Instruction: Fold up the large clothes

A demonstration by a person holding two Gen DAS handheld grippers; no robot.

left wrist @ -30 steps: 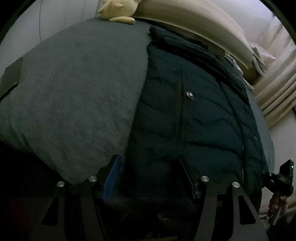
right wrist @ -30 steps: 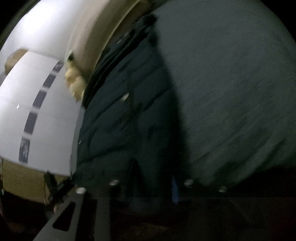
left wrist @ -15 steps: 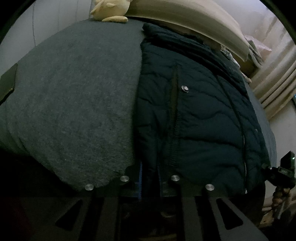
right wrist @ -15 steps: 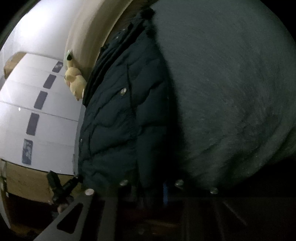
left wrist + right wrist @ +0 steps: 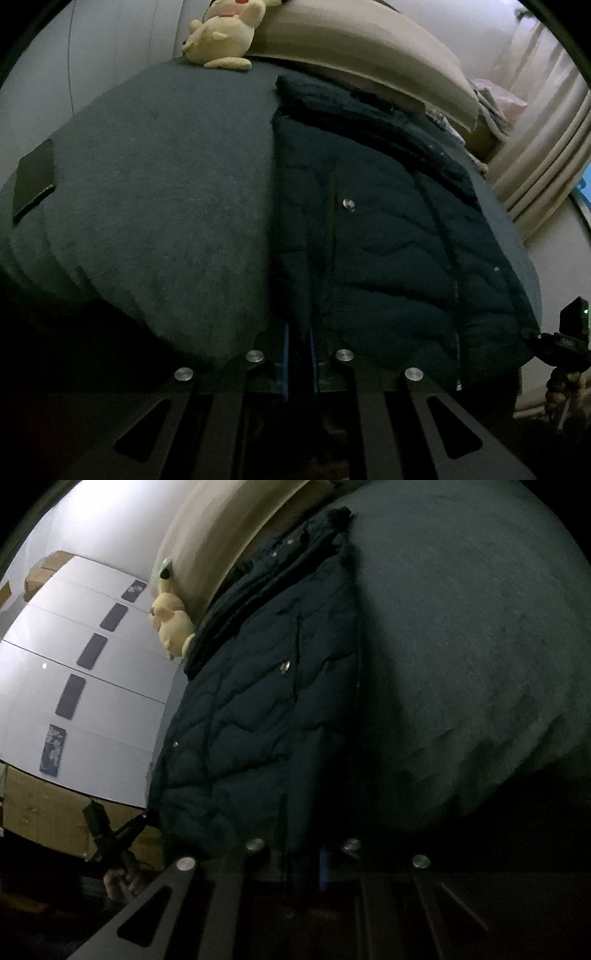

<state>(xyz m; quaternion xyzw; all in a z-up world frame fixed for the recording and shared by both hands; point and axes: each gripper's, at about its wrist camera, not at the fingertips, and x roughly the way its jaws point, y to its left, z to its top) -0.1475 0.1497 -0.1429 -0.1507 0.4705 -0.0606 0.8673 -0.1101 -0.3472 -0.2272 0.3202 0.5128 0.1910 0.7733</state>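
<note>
A dark navy quilted jacket (image 5: 388, 240) lies spread on the grey bed cover (image 5: 166, 203), collar toward the headboard. My left gripper (image 5: 298, 354) pinches the near hem at the jacket's left edge, its jaws closing tight with fabric between the blue pads. In the right wrist view the same jacket (image 5: 266, 709) runs up the middle, and my right gripper (image 5: 301, 853) grips the hem at the other corner, jaws likewise closing on cloth. Each gripper shows in the other's view: the right one (image 5: 569, 332), the left one (image 5: 107, 834).
A yellow plush toy (image 5: 221, 40) sits by the beige headboard (image 5: 351, 48). Curtains (image 5: 546, 147) hang at the right. A dark flat patch (image 5: 33, 184) lies at the bed's left edge. White wardrobe doors (image 5: 92, 672) and cardboard boxes (image 5: 37, 812) stand beyond the bed.
Both grippers went from open around the hem to shut on it. They have risen a little, and the hem fabric bunches up between the pads.
</note>
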